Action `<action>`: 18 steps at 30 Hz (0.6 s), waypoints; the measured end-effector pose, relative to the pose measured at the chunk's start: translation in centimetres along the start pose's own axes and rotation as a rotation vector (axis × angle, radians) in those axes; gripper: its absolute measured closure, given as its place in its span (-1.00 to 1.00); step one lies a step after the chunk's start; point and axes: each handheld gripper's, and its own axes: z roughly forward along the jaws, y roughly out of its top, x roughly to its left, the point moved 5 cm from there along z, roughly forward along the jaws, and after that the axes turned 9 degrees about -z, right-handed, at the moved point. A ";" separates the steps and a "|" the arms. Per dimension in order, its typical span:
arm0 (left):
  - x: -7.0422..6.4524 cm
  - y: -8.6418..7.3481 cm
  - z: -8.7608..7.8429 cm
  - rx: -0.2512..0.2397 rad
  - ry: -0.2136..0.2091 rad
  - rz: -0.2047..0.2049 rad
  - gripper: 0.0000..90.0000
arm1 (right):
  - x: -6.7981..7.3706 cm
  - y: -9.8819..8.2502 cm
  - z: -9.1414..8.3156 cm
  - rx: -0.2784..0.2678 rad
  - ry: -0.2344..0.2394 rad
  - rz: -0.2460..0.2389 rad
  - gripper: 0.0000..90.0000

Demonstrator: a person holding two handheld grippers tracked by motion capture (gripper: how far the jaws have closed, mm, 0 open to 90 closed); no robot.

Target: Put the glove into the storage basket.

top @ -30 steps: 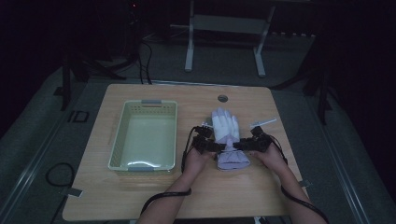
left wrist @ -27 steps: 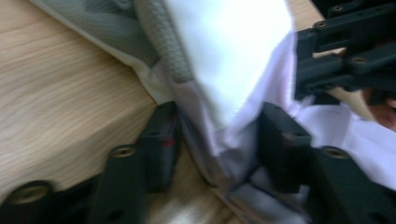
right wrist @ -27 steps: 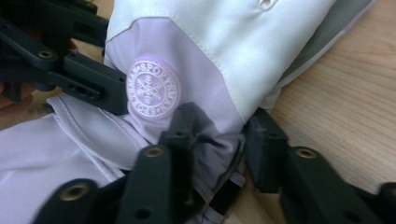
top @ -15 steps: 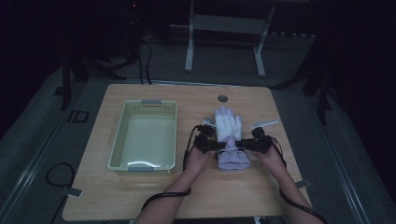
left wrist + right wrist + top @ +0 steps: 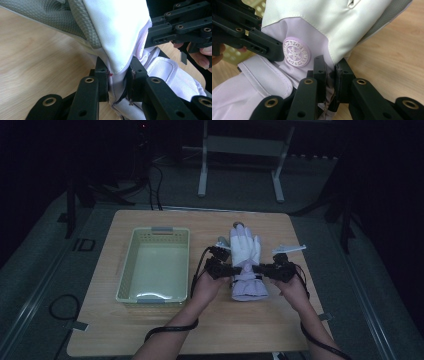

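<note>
Slippage is the main risk: each gripper pinches only a thin fold at the wrist of the white ski glove (image 5: pixel 245 265), so the heavier finger end may sag and pull free. Left gripper (image 5: pixel 117 83) and right gripper (image 5: pixel 331 80) are clamped on opposite edges, glove spanning between them above the wooden table (image 5: pixel 165 330), beside the green basket (image 5: pixel 131 265).

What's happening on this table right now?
A person holds a gripper in each hand, and both are clamped on a white and lilac winter glove at its wrist: the left gripper on one edge, the right gripper on the other. A pale green basket sits beside it on the wooden table.
</note>
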 end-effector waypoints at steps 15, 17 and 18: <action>1.5 1.7 -6.6 -0.012 0.065 0.047 0.66 | 3.8 5.7 0.6 -0.037 0.001 -0.060 0.80; 1.8 1.8 -7.2 -0.016 0.071 0.051 0.66 | 4.4 6.4 1.0 -0.036 -0.003 -0.071 0.80; 2.0 1.8 -7.6 -0.015 0.075 0.051 0.65 | 4.5 6.7 1.2 -0.036 -0.004 -0.076 0.80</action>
